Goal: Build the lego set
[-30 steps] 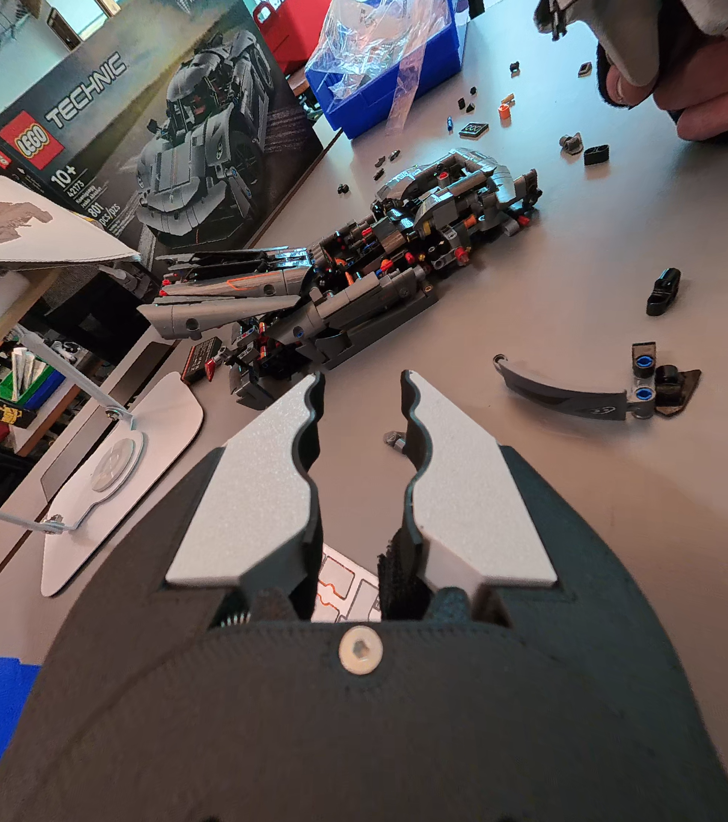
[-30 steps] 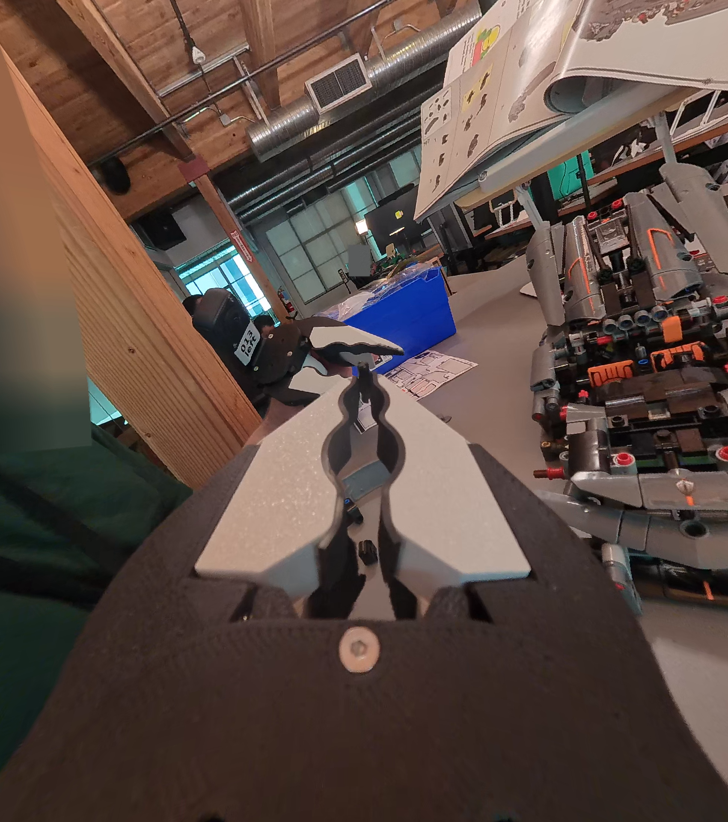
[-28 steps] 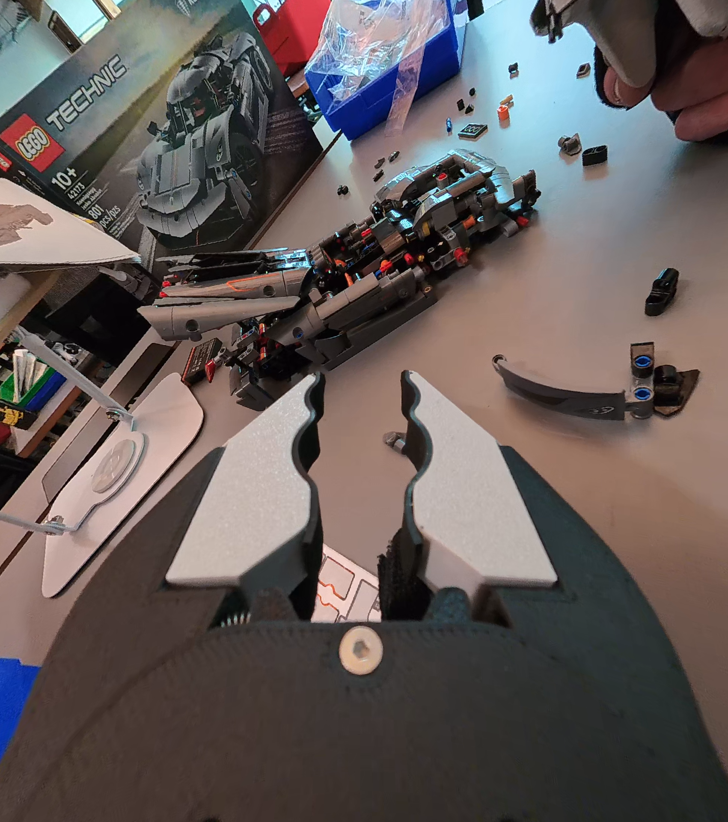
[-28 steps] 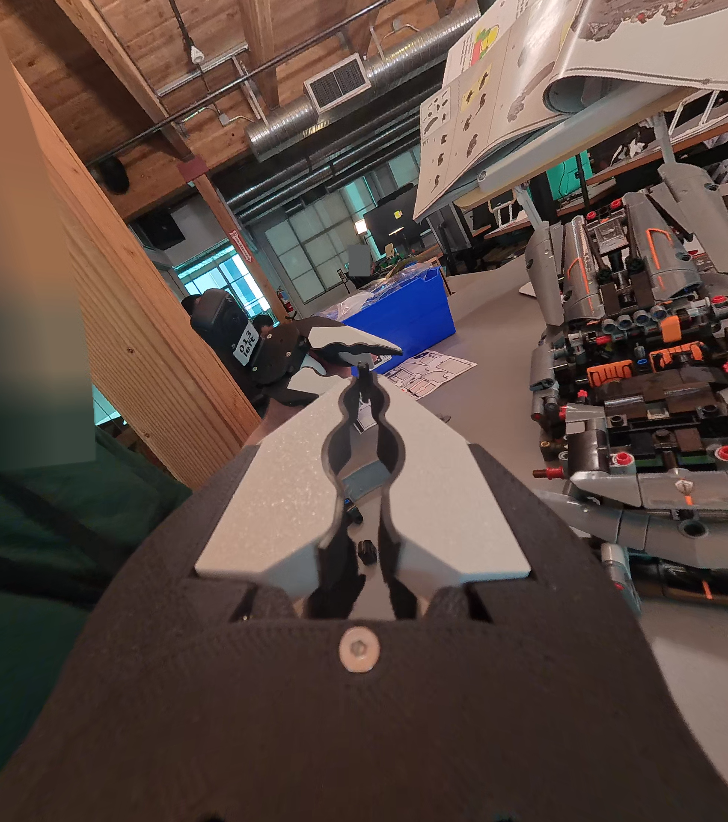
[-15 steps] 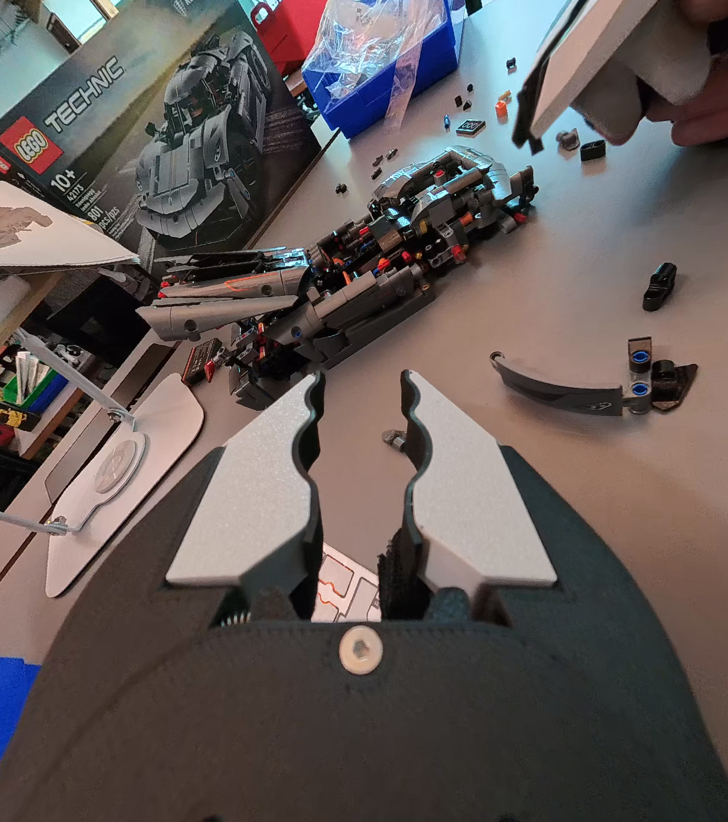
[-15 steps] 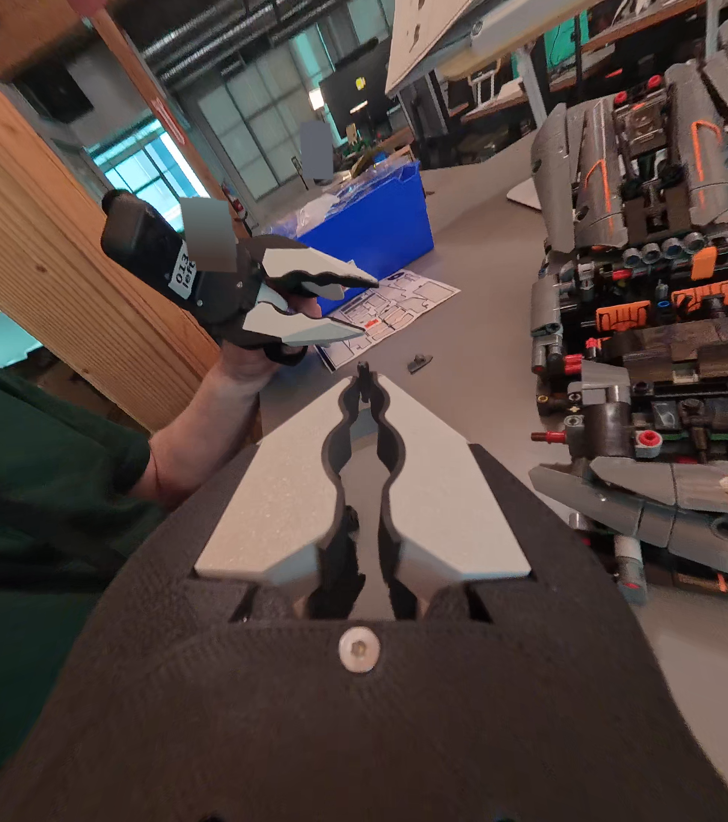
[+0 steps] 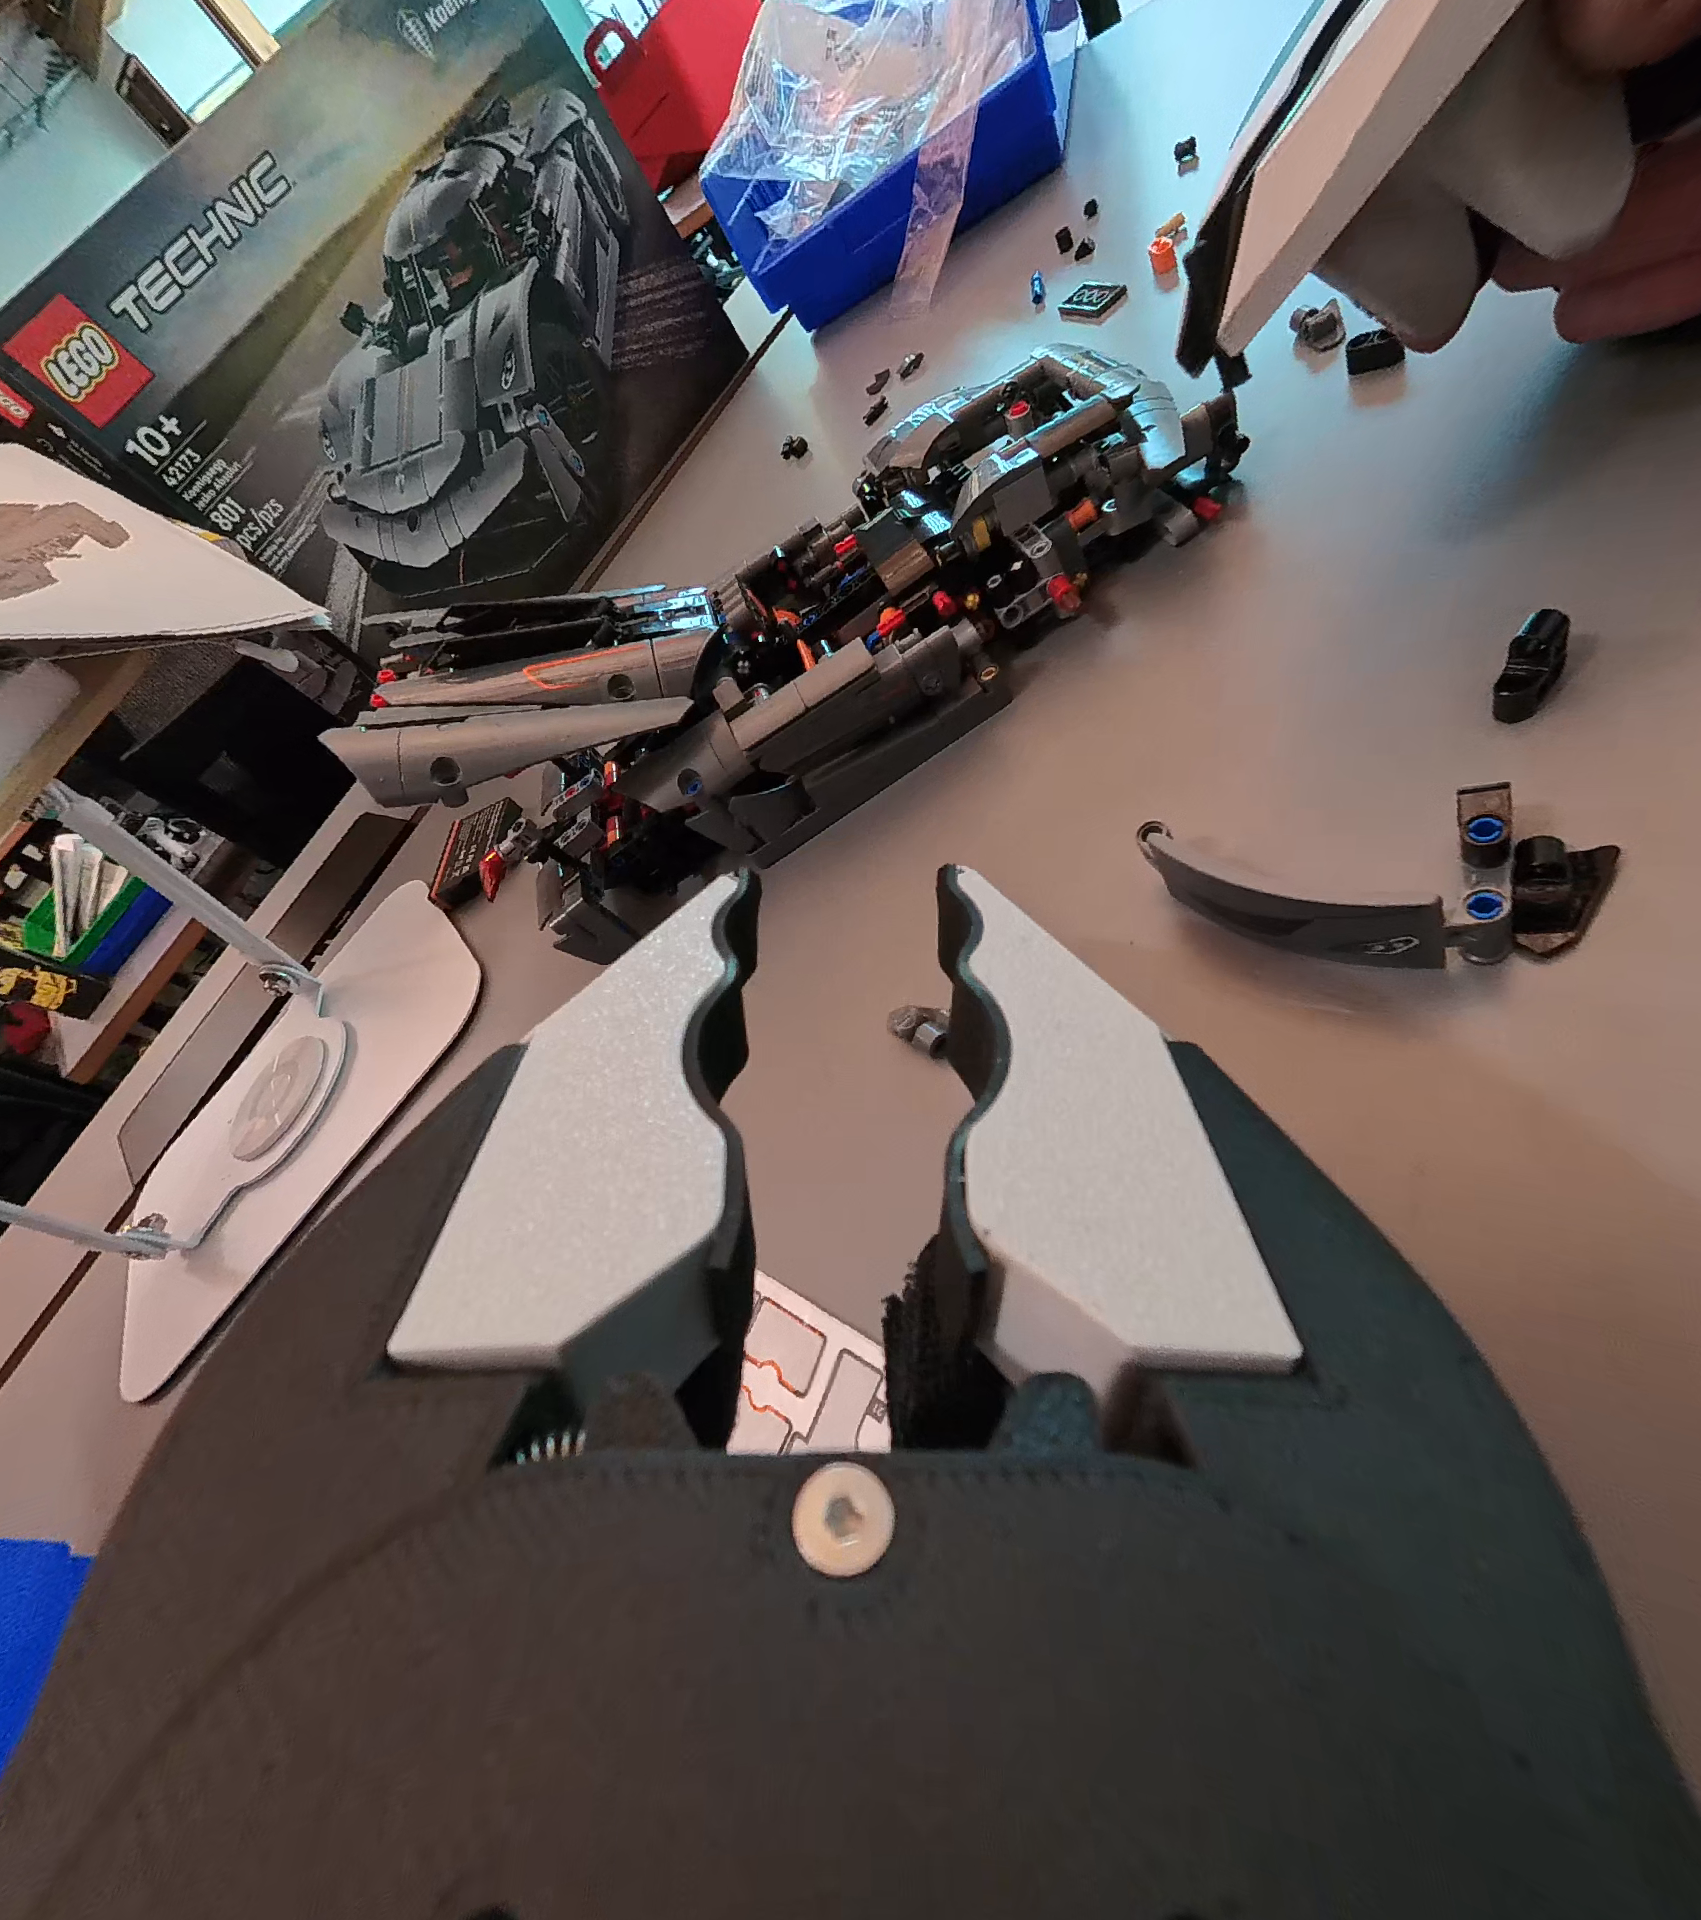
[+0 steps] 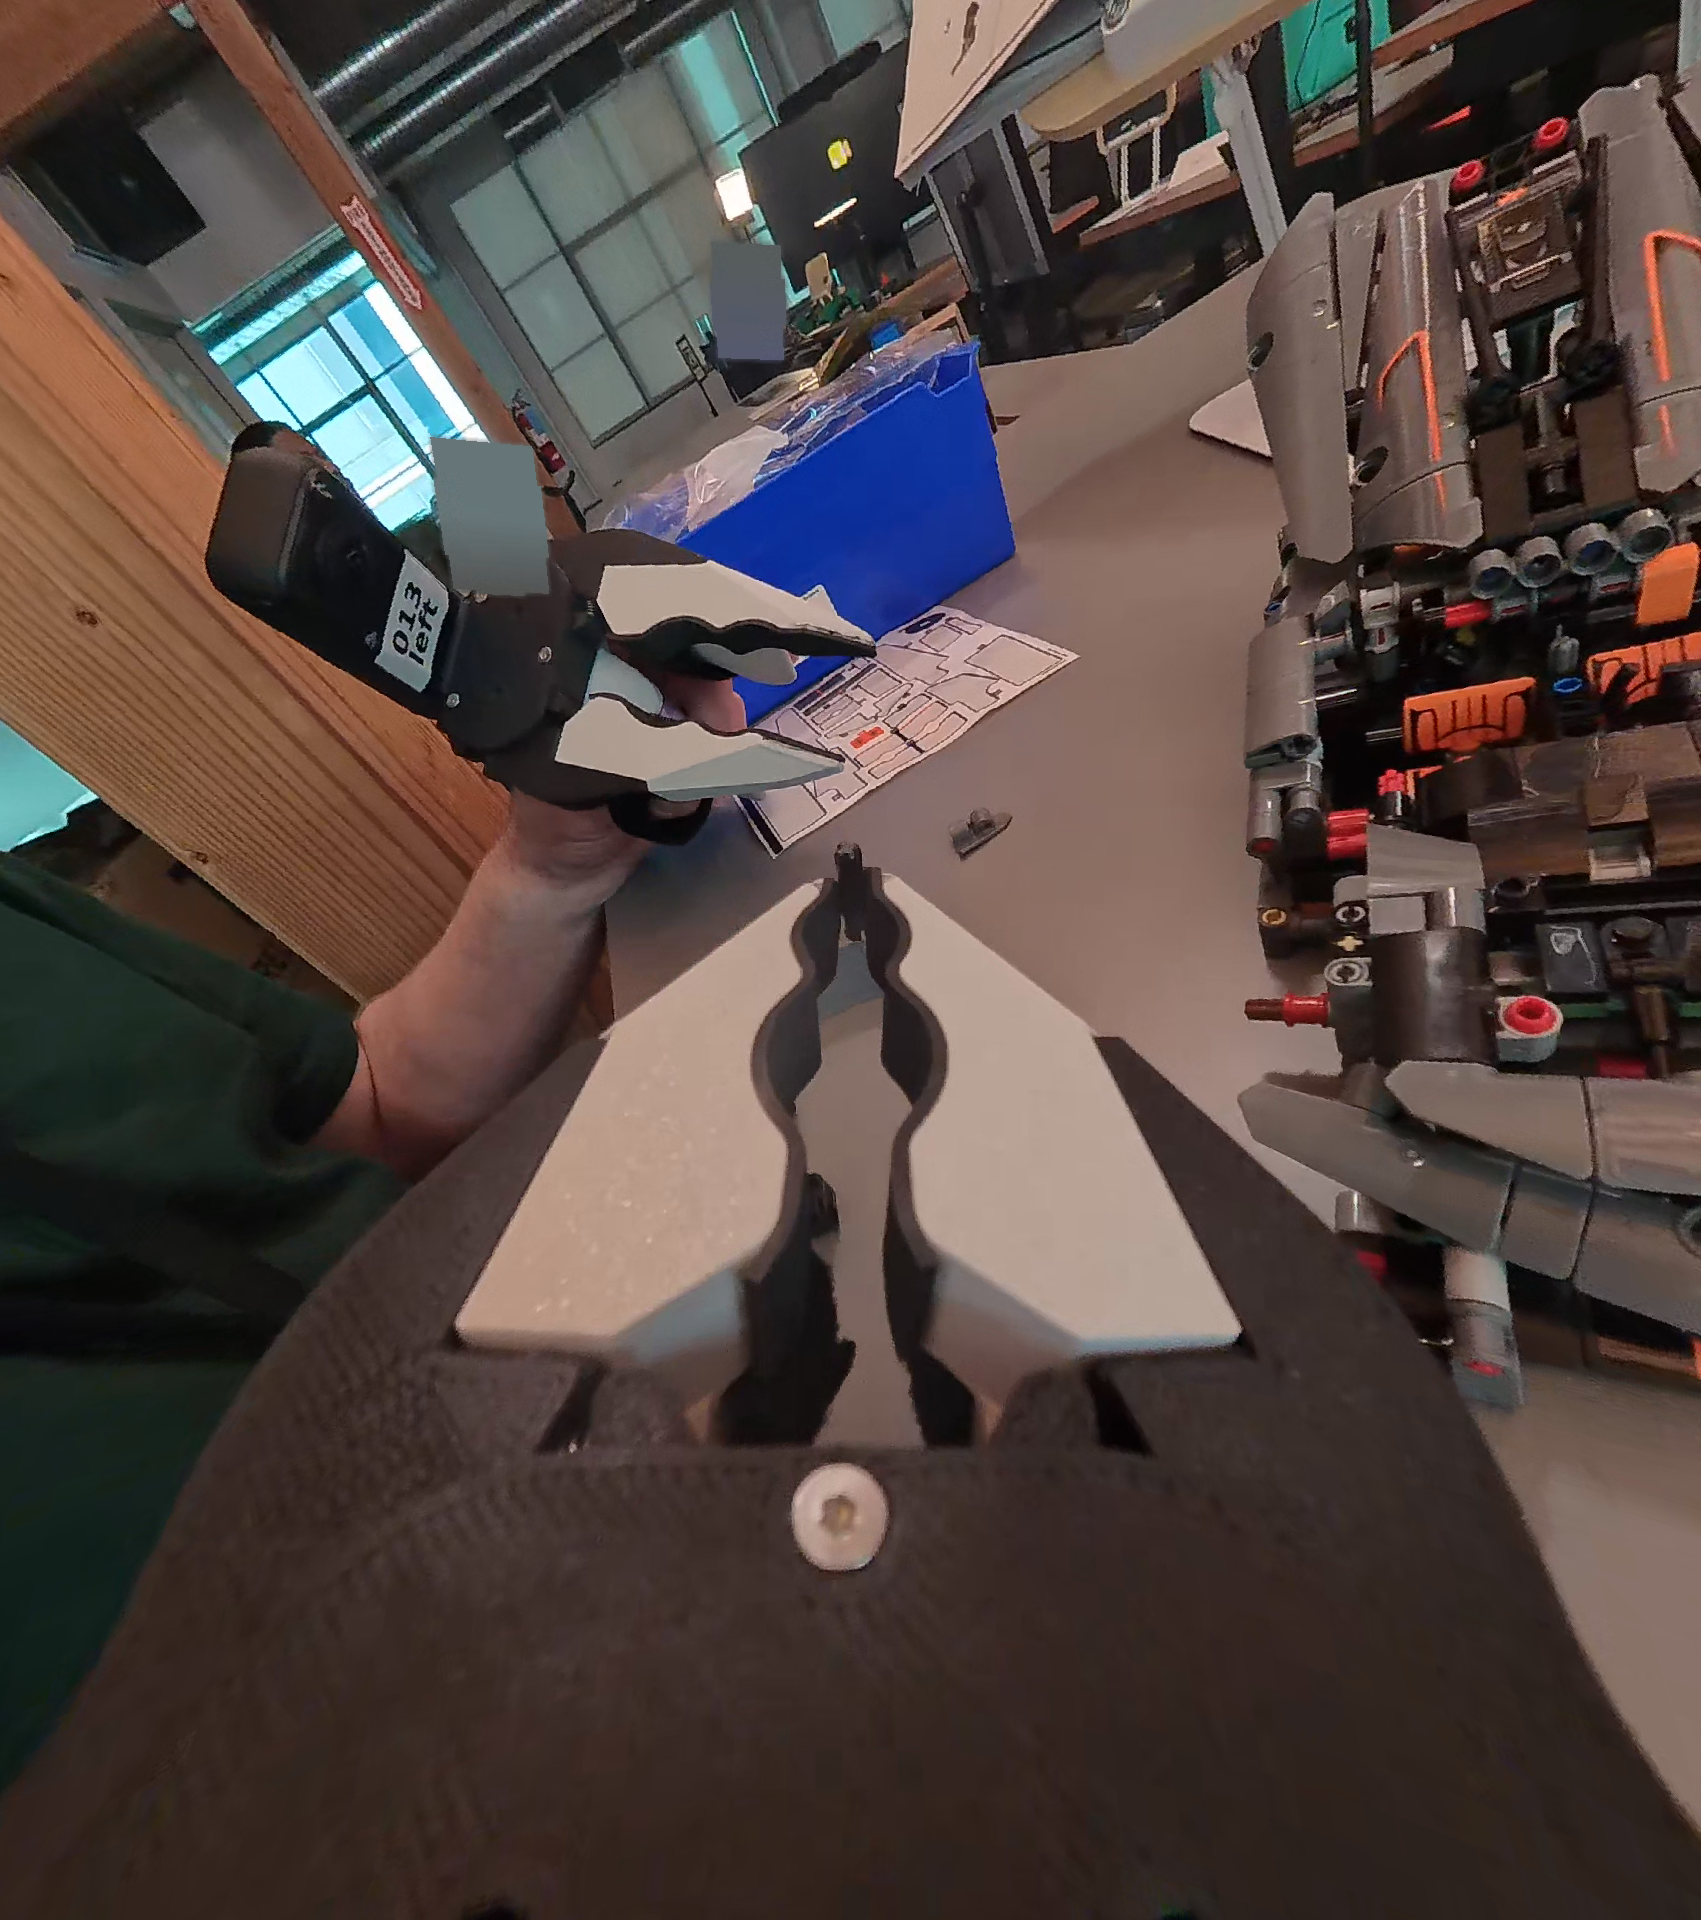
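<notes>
The part-built grey Lego car (image 7: 825, 623) lies on the grey table (image 7: 1293, 1195), and it fills the right of the right wrist view (image 8: 1552, 883). My left gripper (image 7: 841, 904) is open and empty, held just above the table short of the car's tail; it also shows in the right wrist view (image 8: 804, 707). My right gripper (image 8: 851, 899) is shut on a small black pin (image 8: 851, 868). In the left wrist view the right gripper (image 7: 1215, 353) hangs by the car's far end. A curved dark grey panel piece (image 7: 1324, 914) lies to the right of my left gripper.
A small grey piece (image 7: 919, 1029) lies by my left gripper's right finger. A black piece (image 7: 1532, 665), loose small parts (image 7: 1095, 296), a blue bin (image 7: 877, 208), the set's box (image 7: 358, 312), a sticker sheet (image 8: 919, 707) and a booklet stand (image 7: 306, 1091) are around. Spacing between my two grippers at the tips: around 12 centimeters. From my left tips it is roughly 7 centimeters to the small grey piece (image 7: 919, 1029); from my right, 15 centimeters. My right wrist view (image 8: 987, 828) looks at it from another angle.
My right gripper has tilted down and moved toward the car's far end, still shut on the black pin. My left gripper has stayed open and in place.
</notes>
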Motion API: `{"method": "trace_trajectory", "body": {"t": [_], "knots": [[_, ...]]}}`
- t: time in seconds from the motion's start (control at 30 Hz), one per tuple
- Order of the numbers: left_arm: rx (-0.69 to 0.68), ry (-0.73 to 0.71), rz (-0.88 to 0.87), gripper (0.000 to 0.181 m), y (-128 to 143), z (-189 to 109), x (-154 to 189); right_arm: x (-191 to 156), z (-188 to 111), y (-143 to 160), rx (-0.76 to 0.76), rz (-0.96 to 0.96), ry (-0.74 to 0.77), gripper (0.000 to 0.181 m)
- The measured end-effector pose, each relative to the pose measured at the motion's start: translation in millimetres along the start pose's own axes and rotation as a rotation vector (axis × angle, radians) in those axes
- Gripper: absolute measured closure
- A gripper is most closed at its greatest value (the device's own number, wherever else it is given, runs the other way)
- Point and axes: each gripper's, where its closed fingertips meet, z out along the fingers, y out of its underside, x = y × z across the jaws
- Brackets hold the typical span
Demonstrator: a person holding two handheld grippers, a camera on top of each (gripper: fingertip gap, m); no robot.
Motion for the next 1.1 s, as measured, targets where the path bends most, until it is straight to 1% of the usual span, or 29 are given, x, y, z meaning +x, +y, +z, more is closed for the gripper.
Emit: {"method": "trace_trajectory", "body": {"t": [1.1], "knots": [[-0.008, 0.002, 0.007, 0.149, 0.7, 1.5, 1.6, -0.2, 0.2, 0.0, 0.002, 0.01, -0.01, 0.179]]}}
